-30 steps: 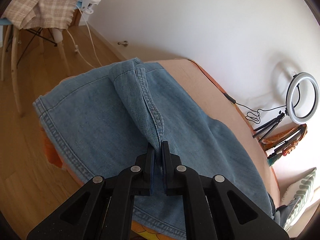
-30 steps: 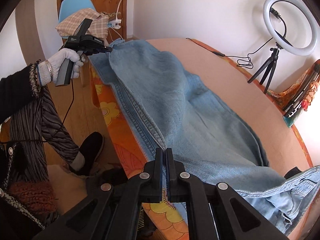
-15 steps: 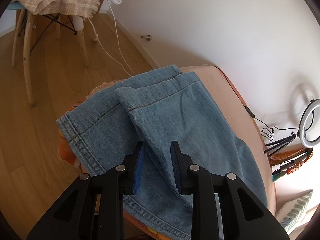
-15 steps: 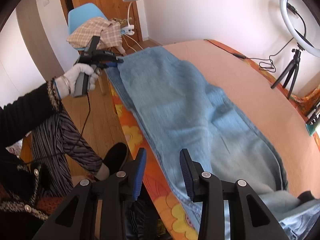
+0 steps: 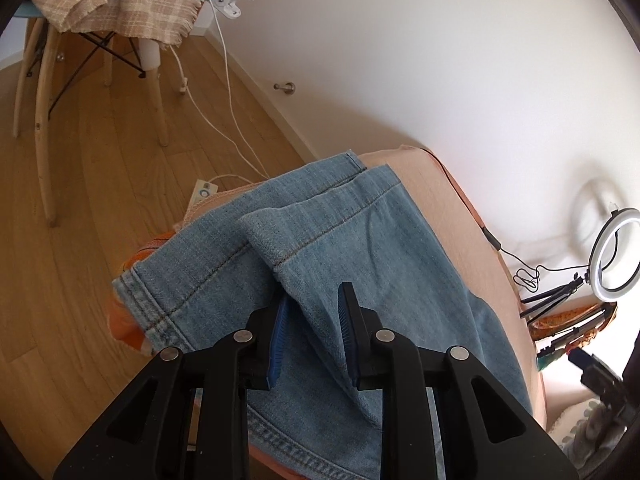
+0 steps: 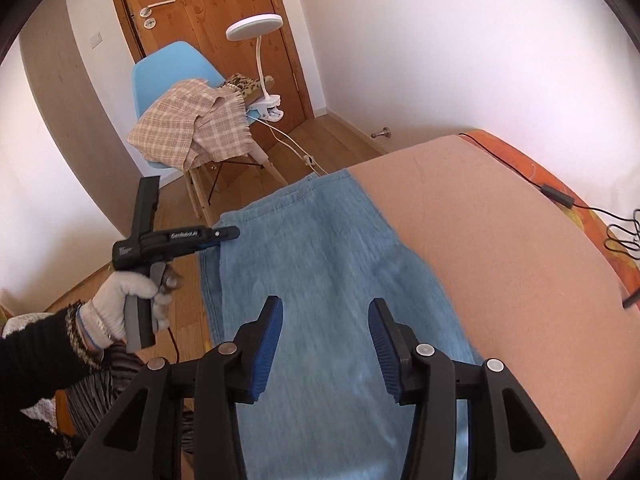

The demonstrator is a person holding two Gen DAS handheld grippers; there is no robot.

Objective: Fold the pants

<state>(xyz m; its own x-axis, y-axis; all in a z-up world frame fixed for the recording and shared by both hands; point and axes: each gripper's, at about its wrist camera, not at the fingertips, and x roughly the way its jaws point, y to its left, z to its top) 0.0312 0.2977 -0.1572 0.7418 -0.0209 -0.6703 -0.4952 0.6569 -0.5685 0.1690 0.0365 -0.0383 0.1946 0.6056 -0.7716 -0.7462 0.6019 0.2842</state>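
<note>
The bed (image 6: 500, 220) carries the pants (image 6: 320, 272), legs stacked lengthwise, hems at twelve o'clock by the edge. The right claw (image 6: 326, 340) is opening over bare denim, gripping nothing. The left claw (image 5: 312, 320) is closing around the top leg's raised fold; let it seat fully on the fold before lifting.

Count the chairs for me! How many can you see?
1. A blue chair with wooden legs stands by the wooden door, a checked blanket draped over it. Others may be out of view.
</note>
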